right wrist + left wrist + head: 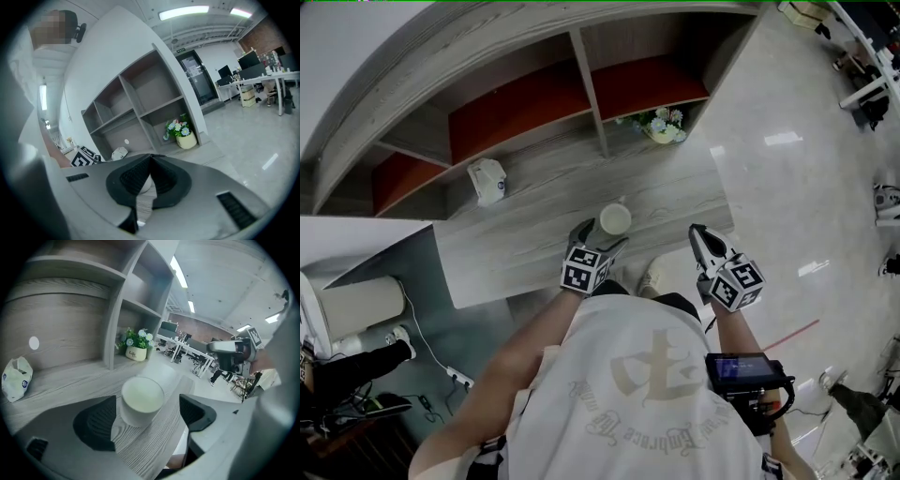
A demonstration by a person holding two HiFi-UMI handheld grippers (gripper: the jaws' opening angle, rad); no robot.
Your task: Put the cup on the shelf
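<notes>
The cup point(614, 219) stands upright, mouth up, on the broad wooden ledge of the shelf point(534, 234). It is near the ledge's front edge and well apart from both the small white bag point(487, 180) to its left and the flowerpot point(662, 127) in the compartment behind. The left gripper point(600, 236) is the one at the cup. Its jaws stand wide with the cup between them, directly ahead along the line the gripper points. In the left gripper view the cup sits closer to the left pad point(96, 420), with a clear gap to the right one; whether the left pad just grazes the cup wall is hard to tell from this angle, but nothing looks pressed. The right gripper point(705, 242) hangs off to the cup's right, clear of it, its jaws closed tip to tip on nothing. Since the cup already bears on the ledge, the placing looks done in substance. What the next move likely calls for is drawing the left gripper straight back along its own axis, so neither pad drags the upright cup sideways or tips it toward the nearby front edge.
</notes>
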